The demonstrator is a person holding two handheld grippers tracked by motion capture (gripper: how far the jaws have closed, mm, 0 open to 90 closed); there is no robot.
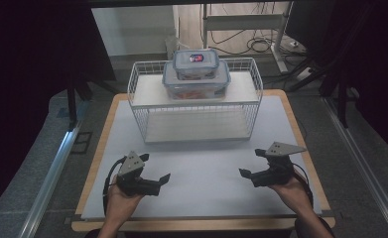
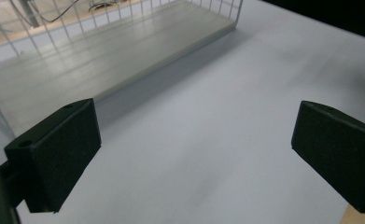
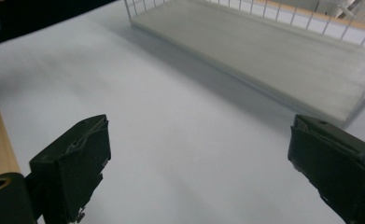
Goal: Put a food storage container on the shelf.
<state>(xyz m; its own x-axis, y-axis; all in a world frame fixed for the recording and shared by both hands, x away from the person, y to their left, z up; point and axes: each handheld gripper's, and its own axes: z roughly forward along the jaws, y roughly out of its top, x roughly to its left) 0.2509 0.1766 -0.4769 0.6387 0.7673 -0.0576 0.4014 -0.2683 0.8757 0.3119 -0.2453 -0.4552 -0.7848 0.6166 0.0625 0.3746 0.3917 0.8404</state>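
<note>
Both tongs sat low and wide open, nothing held: left gripper (image 1: 154, 171), right gripper (image 1: 251, 162). Stacked containers (image 1: 196, 74) waited well ahead, atop the wire rack (image 1: 137, 82). Probably the resting step; next calls for reaching forward.

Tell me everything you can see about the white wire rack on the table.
The white wire rack is a thin-wire grid frame, upright at the far middle of the table. It has two pale flat shelves and an open front. On its upper shelf sits a large clear lidded container with a smaller container stacked on top. The lower shelf looks bare.
</note>
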